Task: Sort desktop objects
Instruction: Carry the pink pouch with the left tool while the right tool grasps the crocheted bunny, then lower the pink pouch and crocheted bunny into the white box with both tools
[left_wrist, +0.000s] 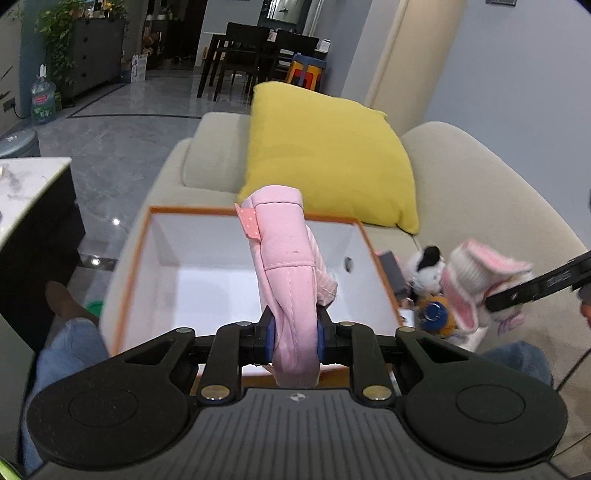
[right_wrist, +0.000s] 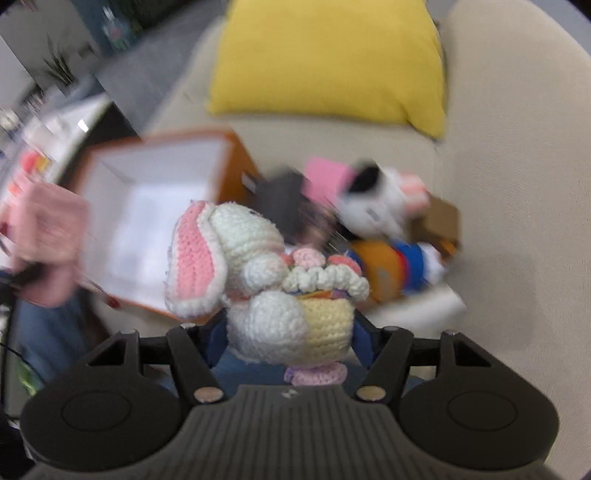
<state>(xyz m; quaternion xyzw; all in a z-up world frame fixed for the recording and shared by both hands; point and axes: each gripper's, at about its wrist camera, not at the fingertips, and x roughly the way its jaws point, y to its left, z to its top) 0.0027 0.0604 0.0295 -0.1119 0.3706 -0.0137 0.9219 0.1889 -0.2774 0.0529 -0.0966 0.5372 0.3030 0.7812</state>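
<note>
The left gripper (left_wrist: 294, 332) is clenched on a soft pink quilted fabric piece (left_wrist: 284, 266), a folded, stitched cloth item with a small dotted ribbon tab near its far end, and holds it upright above the near edge of the open orange-rimmed cardboard box with a white interior (left_wrist: 147, 236), which rests on the beige sofa (left_wrist: 480, 206). The right gripper (right_wrist: 290, 336) grasps a crocheted white rabbit with pink-lined ears and a pale yellow basket (right_wrist: 258, 280), its pads pressing the yarn body low down, with the box (right_wrist: 162, 199) lying to the far left of it in that view. Both held things look light and compliant: the fabric piece sags and folds, so a grip near its thick seamed middle seems safest, while the rabbit squashes readily and is best held at the firm body, not by a floppy ear. To the right of the box a small heap waits: a black-and-white plush toy (left_wrist: 424, 266), an orange and blue stuffed toy (right_wrist: 399, 266) and what may be a dark flat case (right_wrist: 280, 195), though motion blur leaves that uncertain. A yellow square cushion (left_wrist: 325, 155) leans at the far side of the sofa.
</note>
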